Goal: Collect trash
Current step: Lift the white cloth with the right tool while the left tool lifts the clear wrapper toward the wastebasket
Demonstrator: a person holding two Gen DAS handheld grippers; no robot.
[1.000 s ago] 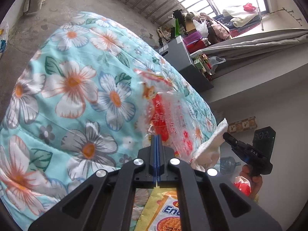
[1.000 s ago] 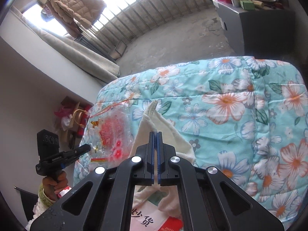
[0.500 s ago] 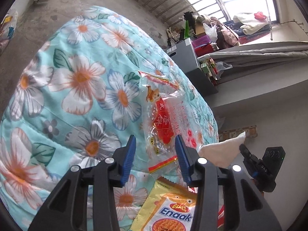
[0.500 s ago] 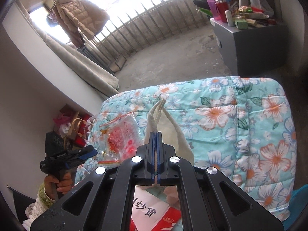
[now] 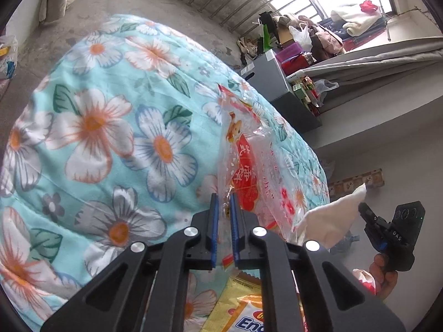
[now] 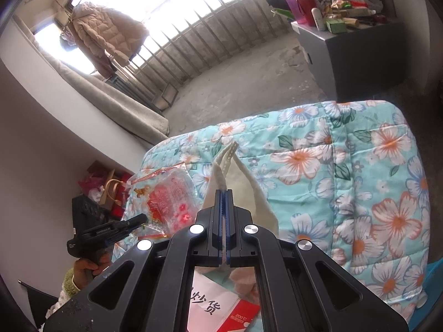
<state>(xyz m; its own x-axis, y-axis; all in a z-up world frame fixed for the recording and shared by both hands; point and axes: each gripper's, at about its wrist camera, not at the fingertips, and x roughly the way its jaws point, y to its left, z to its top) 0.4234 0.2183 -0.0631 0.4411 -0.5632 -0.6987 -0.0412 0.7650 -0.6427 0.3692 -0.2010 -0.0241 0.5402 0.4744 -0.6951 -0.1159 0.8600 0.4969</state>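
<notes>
Fingers [image 5: 212, 213] closing on crinkled clear red-printed wrapper [image 5: 249, 166].

Black plastic left tool [image 5: 223, 202] and right tool [image 6: 224, 193], blue-edged fingers [image 5: 213, 229], silver screws, fuzzy cream-green sleeve [image 6: 67, 285]

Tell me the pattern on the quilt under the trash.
Light blue quilt printed with big white-and-orange flowers and green leaves; clearest in the left wrist view.
</notes>
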